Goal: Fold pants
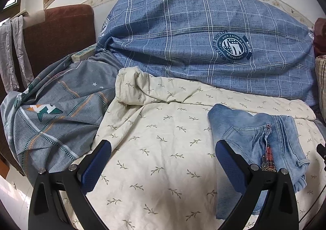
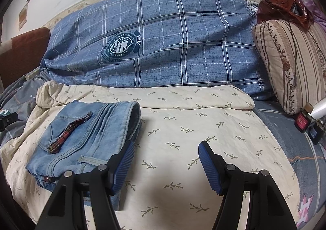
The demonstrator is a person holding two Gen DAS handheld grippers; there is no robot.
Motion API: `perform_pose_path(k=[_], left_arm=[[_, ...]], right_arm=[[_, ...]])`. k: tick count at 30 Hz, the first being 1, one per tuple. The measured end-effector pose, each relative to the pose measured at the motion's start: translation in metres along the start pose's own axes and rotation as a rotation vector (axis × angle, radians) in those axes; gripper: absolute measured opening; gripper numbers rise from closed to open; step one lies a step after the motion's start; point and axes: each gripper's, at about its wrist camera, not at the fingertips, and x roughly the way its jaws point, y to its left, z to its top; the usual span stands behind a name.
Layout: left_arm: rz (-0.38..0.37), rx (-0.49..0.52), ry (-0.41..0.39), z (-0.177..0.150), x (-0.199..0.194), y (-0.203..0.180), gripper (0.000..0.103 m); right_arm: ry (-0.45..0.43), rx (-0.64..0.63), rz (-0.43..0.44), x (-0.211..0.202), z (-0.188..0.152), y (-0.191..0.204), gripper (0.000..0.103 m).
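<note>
A pair of light blue jeans (image 1: pixel 256 140) lies folded into a compact stack on a cream leaf-print sheet (image 1: pixel 159 148), with a red plaid strip along the pocket. In the left wrist view my left gripper (image 1: pixel 163 146) hovers open over the bare sheet, its right finger (image 1: pixel 230 160) overlapping the stack's left edge in the picture. In the right wrist view the jeans (image 2: pixel 85 136) lie at the left. My right gripper (image 2: pixel 166 148) stands open with only the sheet (image 2: pixel 203 124) between its pads, its left finger (image 2: pixel 124 160) by the jeans' right edge.
A big blue plaid duvet (image 1: pixel 193 36) is piled along the wall behind. A grey patterned quilt (image 1: pixel 57 107) lies at the left by a brown headboard (image 1: pixel 59 32). A striped pillow (image 2: pixel 291 63), a brown bag (image 2: pixel 283 3) and small items (image 2: pixel 309 124) sit at the right.
</note>
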Motion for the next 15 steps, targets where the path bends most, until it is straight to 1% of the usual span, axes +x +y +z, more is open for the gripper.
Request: perform_pose_path(k=[15], left_arm=[[-0.021, 0.015, -0.006, -0.0003, -0.0034, -0.0035, 0.102]], right_arm=[[-0.008, -0.034, 0.006, -0.0020, 0.0005, 0.0068, 0.069]])
